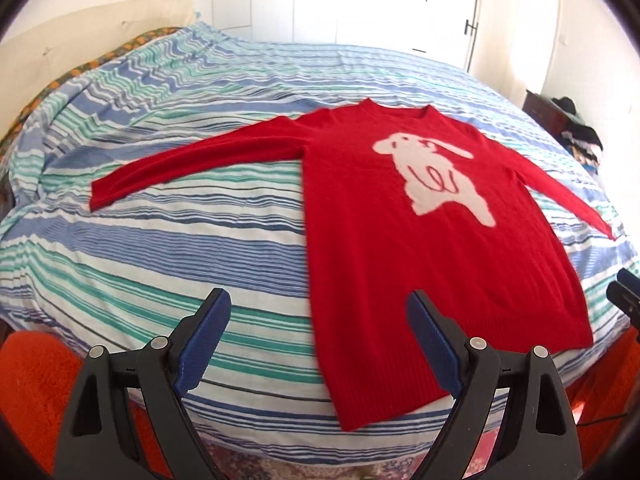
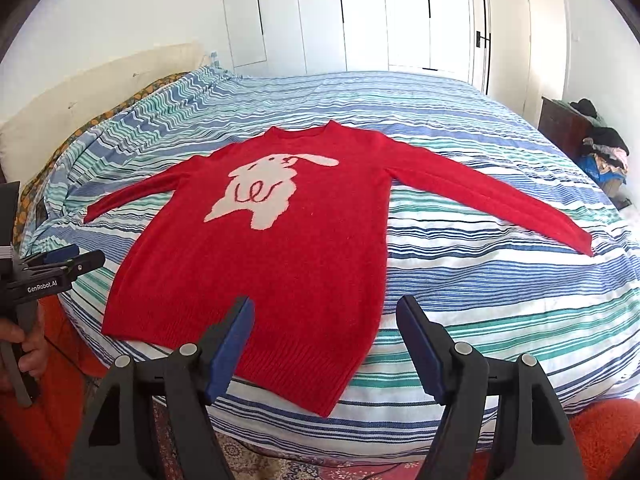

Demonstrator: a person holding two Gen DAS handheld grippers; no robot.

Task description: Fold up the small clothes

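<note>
A red sweater [image 1: 380, 240] [image 2: 260, 264] with a white rabbit figure lies flat and face up on the striped bedspread [image 1: 160, 240] [image 2: 480, 280], both sleeves spread out to the sides and the hem toward me. My left gripper [image 1: 318, 308] hovers open above the hem's left corner, its blue pads wide apart and touching nothing. My right gripper [image 2: 324, 312] stands open over the hem's right part, with nothing pinched. In the right wrist view the left gripper [image 2: 60, 264] shows at the left edge, held by a hand [image 2: 24, 344].
A cream headboard [image 2: 80, 96] runs along the bed's left side. White wardrobe doors [image 2: 360, 20] fill the back wall. A dark cabinet [image 2: 564, 128] with piled clothes [image 2: 604, 148] stands at the right. An orange rug [image 1: 36, 380] and a patterned rug [image 2: 260, 460] cover the floor below.
</note>
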